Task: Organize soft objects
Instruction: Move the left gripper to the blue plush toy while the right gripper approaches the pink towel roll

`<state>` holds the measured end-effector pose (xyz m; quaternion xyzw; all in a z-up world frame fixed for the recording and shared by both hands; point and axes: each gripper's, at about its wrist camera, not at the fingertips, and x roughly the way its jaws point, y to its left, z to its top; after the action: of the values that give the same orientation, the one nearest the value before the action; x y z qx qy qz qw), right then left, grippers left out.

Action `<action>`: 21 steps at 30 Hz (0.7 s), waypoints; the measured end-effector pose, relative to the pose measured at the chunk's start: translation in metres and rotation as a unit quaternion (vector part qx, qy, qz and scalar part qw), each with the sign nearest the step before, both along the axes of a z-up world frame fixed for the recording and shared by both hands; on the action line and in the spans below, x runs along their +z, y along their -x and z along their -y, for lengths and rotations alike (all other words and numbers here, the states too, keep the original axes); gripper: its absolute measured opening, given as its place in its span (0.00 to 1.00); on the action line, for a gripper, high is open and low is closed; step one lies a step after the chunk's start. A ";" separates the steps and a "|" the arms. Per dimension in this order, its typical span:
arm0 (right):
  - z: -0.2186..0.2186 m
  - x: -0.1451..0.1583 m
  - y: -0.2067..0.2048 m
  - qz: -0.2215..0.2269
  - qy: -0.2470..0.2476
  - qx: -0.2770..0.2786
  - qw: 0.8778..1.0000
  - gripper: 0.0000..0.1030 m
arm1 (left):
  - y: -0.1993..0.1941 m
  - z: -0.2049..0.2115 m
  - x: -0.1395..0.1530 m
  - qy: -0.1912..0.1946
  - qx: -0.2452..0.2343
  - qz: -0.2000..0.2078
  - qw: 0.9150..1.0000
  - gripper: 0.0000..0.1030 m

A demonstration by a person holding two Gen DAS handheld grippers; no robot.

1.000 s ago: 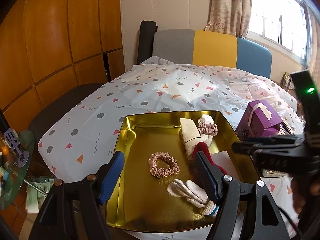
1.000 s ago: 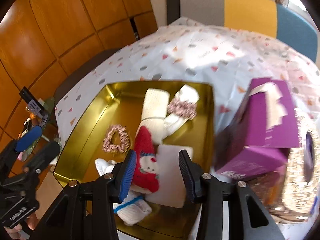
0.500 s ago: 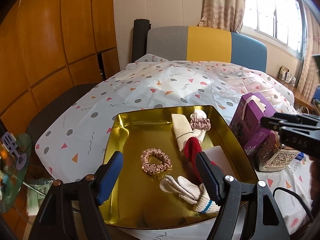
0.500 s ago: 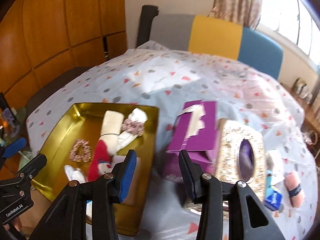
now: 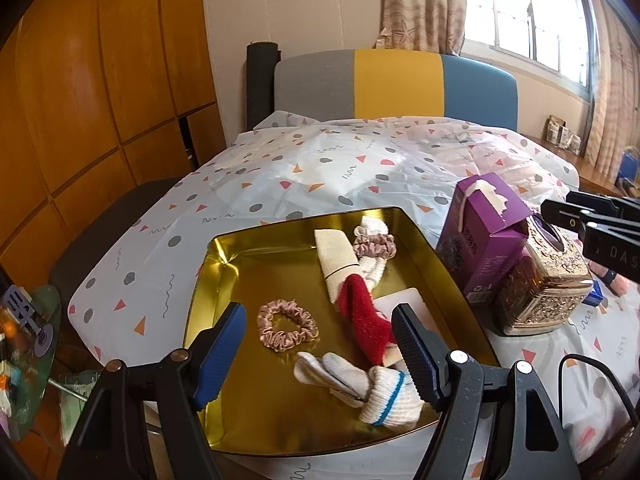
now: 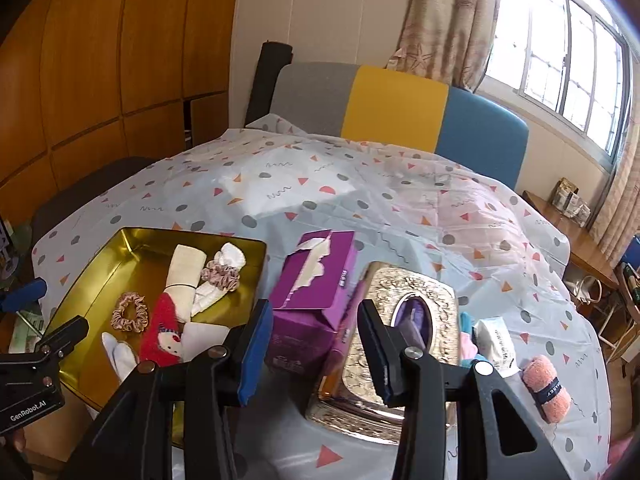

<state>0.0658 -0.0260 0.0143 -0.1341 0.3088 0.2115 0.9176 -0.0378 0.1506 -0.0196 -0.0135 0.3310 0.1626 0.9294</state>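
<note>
A gold tray [image 5: 208, 292] [image 6: 120, 240] holds soft things: a pink scrunchie [image 5: 286, 322] [image 6: 130, 312], a red snowman sock [image 5: 362, 312] [image 6: 164, 336], a cream rolled cloth [image 5: 336, 262], a white sock with a scrunchie around it [image 5: 374, 246] and a white blue-striped sock [image 5: 386, 400]. My left gripper [image 5: 320, 356] is open and empty over the tray's near end. My right gripper [image 6: 314, 352] is open and empty above the purple box and gold tissue box. A pink rolled towel [image 6: 546, 386] lies at the far right.
A purple carton [image 6: 316, 300] [image 5: 480, 236] and an ornate gold tissue box [image 6: 400, 332] [image 5: 548, 280] stand right of the tray. A white packet [image 6: 496, 340] and blue items lie beside them. A chair back [image 6: 392, 100] stands behind the patterned tablecloth [image 6: 360, 200].
My right gripper has swung right and back from over the tray to above the purple carton and tissue box. My left gripper has stayed open over the tray, drawn back slightly.
</note>
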 end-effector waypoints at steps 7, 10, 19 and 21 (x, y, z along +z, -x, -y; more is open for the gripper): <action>0.021 0.002 -0.005 0.006 -0.003 -0.017 1.000 0.43 | -0.004 0.015 0.003 -0.010 -0.015 -0.002 1.000 0.74; 0.033 0.000 -0.010 0.006 -0.002 -0.029 1.000 0.43 | -0.007 0.021 0.004 -0.014 -0.022 -0.004 1.000 0.74; 0.118 -0.011 -0.055 -0.025 -0.011 -0.117 0.993 0.43 | -0.020 0.056 0.022 -0.026 -0.078 0.012 0.997 0.74; 0.158 -0.018 -0.077 -0.052 -0.032 -0.171 0.983 0.43 | -0.024 0.068 0.029 -0.029 -0.100 0.020 0.994 0.74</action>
<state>0.1424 -0.1839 -0.0036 -0.0385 0.3677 0.0684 0.9266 -0.0139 0.0830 0.0091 0.0434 0.3076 0.0777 0.9473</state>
